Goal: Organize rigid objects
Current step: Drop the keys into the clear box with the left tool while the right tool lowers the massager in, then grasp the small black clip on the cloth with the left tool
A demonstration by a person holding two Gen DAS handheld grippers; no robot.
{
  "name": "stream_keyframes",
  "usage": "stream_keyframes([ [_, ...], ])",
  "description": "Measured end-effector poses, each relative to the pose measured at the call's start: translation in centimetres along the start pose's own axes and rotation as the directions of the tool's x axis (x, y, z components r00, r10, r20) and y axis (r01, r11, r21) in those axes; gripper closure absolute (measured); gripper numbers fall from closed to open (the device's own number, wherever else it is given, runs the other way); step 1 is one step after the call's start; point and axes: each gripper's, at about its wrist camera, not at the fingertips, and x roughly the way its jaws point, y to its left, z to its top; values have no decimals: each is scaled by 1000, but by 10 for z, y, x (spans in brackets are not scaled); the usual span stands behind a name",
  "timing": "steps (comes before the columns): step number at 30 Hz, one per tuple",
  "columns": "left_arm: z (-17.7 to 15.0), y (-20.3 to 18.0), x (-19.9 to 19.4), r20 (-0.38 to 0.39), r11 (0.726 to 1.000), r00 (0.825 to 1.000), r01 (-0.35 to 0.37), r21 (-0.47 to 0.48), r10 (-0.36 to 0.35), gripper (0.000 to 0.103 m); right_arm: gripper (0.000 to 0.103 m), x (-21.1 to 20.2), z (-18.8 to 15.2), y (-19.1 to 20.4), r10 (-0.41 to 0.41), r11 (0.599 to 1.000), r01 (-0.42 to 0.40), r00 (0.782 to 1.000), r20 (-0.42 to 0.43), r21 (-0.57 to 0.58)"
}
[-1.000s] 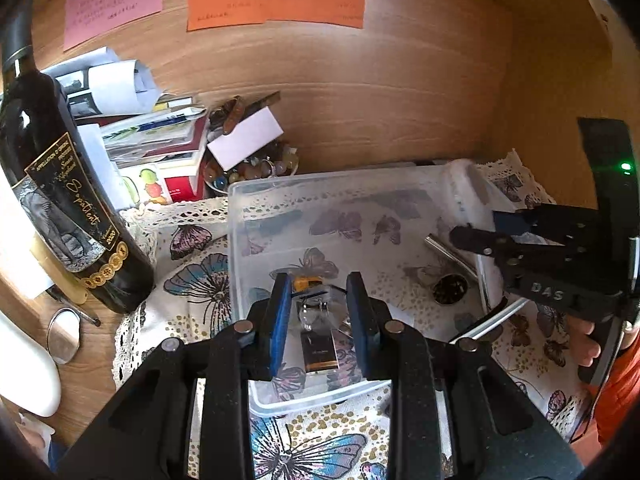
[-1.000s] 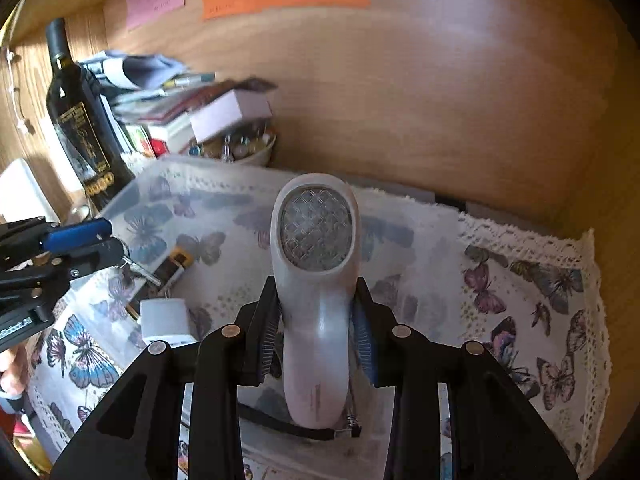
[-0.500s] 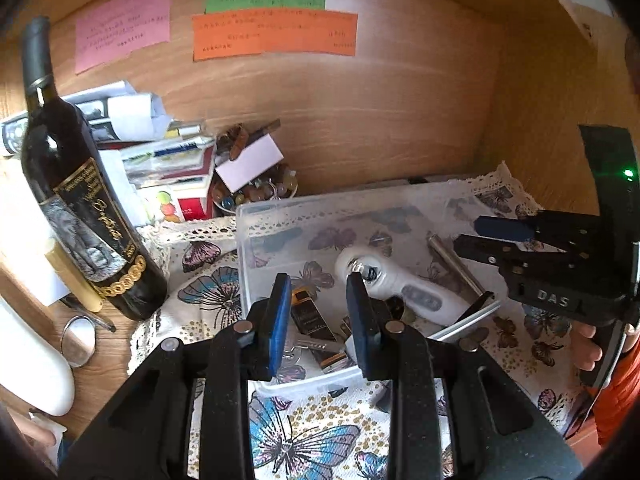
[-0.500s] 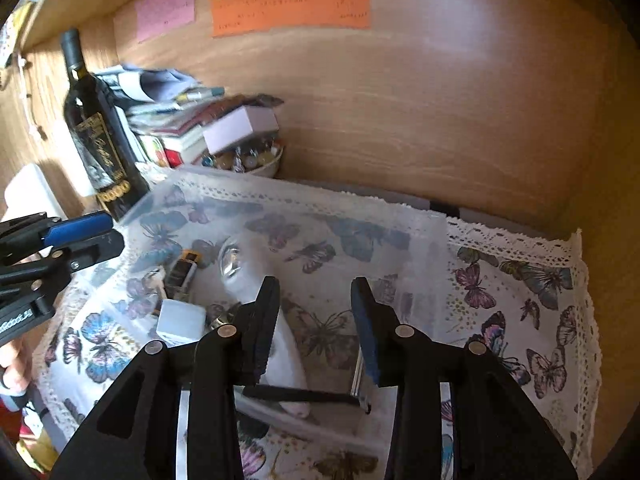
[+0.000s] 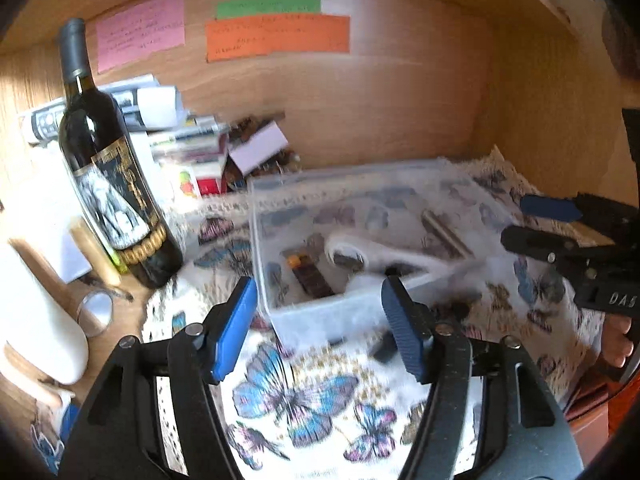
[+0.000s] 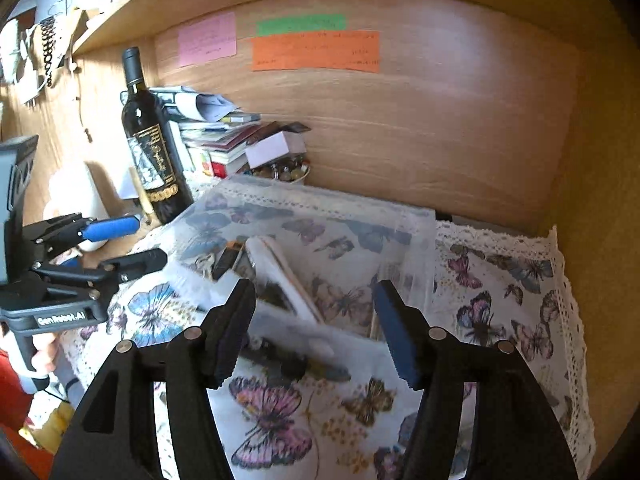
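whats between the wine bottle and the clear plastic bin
In the left wrist view, only the butterfly tablecloth with its lace edge lies between the wine bottle and the clear plastic bin; no loose object sits there.

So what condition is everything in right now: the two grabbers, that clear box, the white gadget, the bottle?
Left gripper: open, holding nothing.
Right gripper: open, holding nothing.
Clear plastic box: lidless, on the butterfly cloth.
White handheld device: lying on its side inside the box.
Small dark item: lying in the box beside the device.
Wine bottle: upright, capped.
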Motion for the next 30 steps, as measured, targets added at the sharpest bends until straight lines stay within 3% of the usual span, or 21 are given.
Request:
stream_keyframes([
  [8, -28, -24, 15, -90, 995, 995, 44, 85, -37, 41, 42, 1, -30, -1, 2, 1000, -1, 999, -46, 28],
  [19, -38, -50, 70, -260, 986, 960, 135, 102, -104, 65, 35, 16, -51, -7, 19, 998, -12, 993, -119, 64],
  [20, -38, -50, 72, -264, 985, 958, 140, 101, -109, 68, 35, 19, -52, -5, 24, 998, -16, 992, -128, 62],
  [22, -37, -51, 73, -261, 981, 957, 161, 104, -129, 83, 34, 23, -53, -2, 33, 998, -25, 990, -140, 58],
  [30, -47, -41, 54, -222, 983, 965, 164, 87, -142, 85, 25, 51, -53, 14, 66, 996, -53, 976, -210, 67],
])
